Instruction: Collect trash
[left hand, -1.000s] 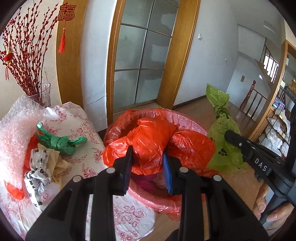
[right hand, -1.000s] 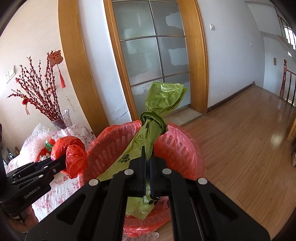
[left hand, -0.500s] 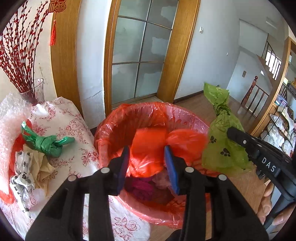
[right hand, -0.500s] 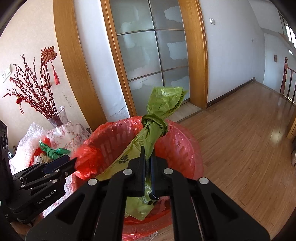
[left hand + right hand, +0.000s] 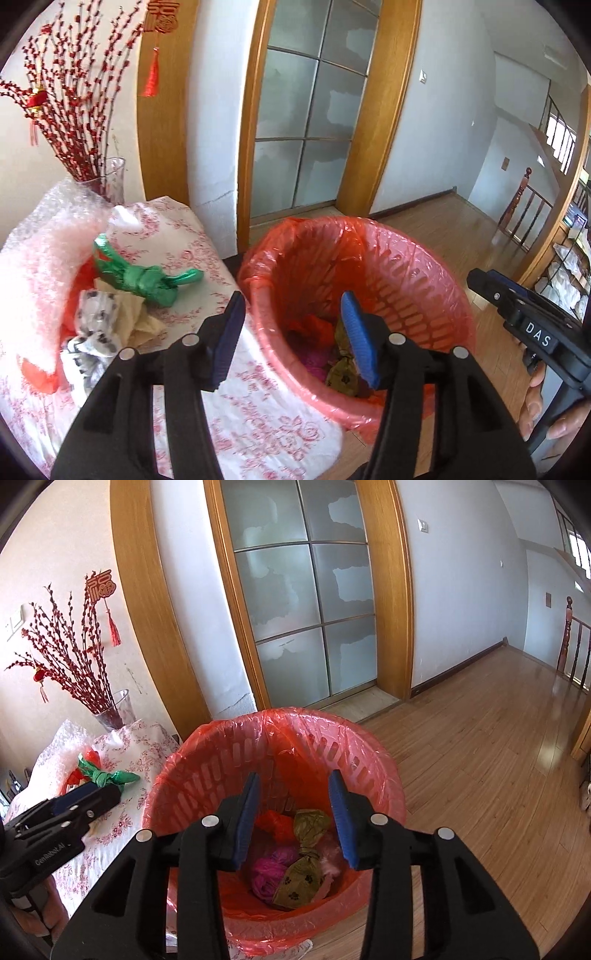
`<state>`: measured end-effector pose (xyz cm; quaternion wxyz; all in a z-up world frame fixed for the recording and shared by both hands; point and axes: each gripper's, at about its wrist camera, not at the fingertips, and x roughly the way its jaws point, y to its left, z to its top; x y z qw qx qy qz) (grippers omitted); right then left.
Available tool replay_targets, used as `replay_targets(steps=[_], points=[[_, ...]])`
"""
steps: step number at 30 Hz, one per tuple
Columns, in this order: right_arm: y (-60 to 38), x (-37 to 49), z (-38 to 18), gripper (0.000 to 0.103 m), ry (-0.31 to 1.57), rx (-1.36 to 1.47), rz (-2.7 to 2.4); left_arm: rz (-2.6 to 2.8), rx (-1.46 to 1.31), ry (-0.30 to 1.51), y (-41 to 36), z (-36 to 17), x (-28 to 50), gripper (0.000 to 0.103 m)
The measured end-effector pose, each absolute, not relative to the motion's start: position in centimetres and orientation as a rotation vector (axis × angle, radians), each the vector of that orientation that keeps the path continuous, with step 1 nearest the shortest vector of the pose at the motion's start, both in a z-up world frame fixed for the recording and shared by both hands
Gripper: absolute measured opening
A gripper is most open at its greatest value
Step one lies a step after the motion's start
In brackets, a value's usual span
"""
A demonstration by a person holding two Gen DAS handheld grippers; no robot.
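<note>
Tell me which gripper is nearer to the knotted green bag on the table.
Left. The left gripper hangs at the table's edge right beside the knotted green bag, jaws opening and empty. The right gripper is farther, over the red bin, also opening, empty.

The bubble wrap (image 5: 40, 258) hid part of the red bag (image 5: 79, 271) on the bench (image 5: 258, 417). The hand (image 5: 546, 406) (fingertips only) was cut off by the left-wrist view's edge.

Glass vase (image 5: 115, 178) holding red branches (image 5: 70, 99); frosted glass door (image 5: 303, 602) behind.
</note>
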<state>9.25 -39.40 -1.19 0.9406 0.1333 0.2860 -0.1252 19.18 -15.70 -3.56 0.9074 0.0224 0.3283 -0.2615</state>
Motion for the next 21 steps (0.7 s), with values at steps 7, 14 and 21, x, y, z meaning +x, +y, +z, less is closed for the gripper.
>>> replay_targets(steps=[7,14,21], points=[[-36.8,9.4,-1.0,0.04,0.587,0.241,-0.205,-0.47,0.025,0.628,-11.3,-2.3,18.1,0.055],[-33.3,9.7,-0.7,0.04,0.59,0.184,-0.146,-0.336,-0.005,0.577,-5.1,-0.8,19.0,0.064],[-31.3,10.3,-1.8,0.04,0.629,0.186,-0.105,-0.15,-0.026,0.607,0.9,-1.0,23.3,0.071]])
